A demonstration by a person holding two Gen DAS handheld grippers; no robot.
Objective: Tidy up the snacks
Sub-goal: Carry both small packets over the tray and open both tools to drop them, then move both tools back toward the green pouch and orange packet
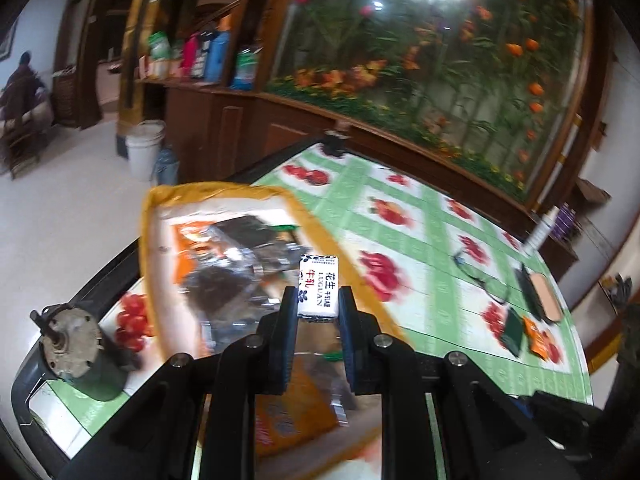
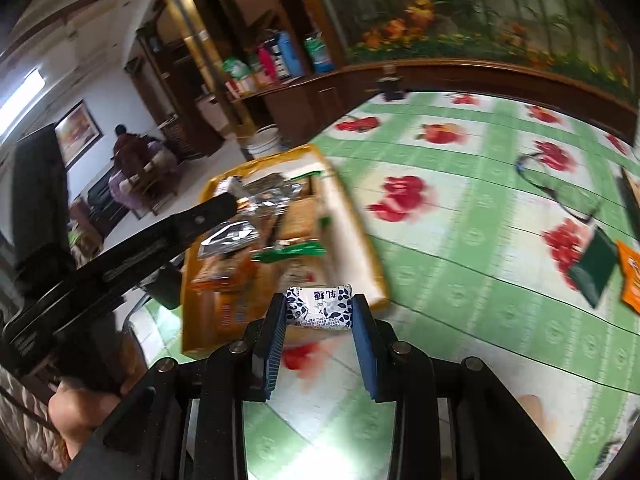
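My left gripper [image 1: 318, 300] is shut on a white nougat candy [image 1: 319, 285] with blue flower print, held above the yellow-rimmed tray [image 1: 154, 208] of snack packets. My right gripper [image 2: 319, 307] is shut on a second white nougat candy [image 2: 319, 306], held just over the near right corner of the same tray [image 2: 376, 280]. The left gripper's arm [image 2: 120, 256] reaches over the tray's left side in the right wrist view. The tray holds several silver, orange and green snack packets [image 2: 256, 216]. A dark green packet [image 2: 594, 270] and an orange packet [image 2: 632, 280] lie on the table at the right.
The table has a green checked cloth with red fruit print [image 2: 460, 248]. Glasses [image 2: 560, 192] lie on it at the right. A metal motor-like object [image 1: 76, 344] stands at the table's left edge. A wooden cabinet [image 1: 224, 120] and white bucket [image 1: 144, 148] stand behind.
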